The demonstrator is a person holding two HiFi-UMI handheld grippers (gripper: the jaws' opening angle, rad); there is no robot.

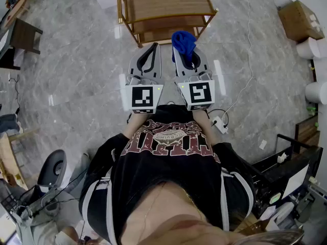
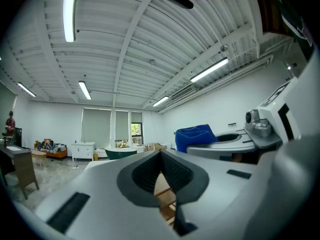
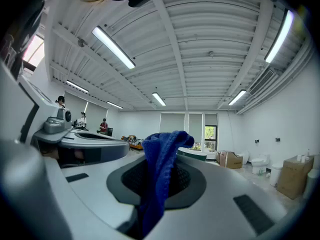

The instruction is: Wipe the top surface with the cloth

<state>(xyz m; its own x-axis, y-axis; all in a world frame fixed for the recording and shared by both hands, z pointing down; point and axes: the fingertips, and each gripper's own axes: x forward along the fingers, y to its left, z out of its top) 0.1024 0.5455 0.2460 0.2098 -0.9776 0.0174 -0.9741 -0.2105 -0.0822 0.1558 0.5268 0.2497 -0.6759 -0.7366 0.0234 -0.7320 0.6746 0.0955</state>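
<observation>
Your right tool (image 1: pixel 188 54) grips the blue cloth (image 1: pixel 183 41); your left tool (image 1: pixel 153 48) is closed. The wooden shelf unit (image 1: pixel 168 1) stands at 12 o'clock, and a white cable (image 1: pixel 249 45) lies at 3.

1. The person's black T-shirt (image 1: pixel 171 143) carries dark red block lettering around a pale oval emblem. Seen upside down and creased, it can't be read.
2. The cubes on the left gripper (image 1: pixel 154 49) and right gripper (image 1: pixel 186 50) show black-and-white square markers: patterns, not letters.
</observation>
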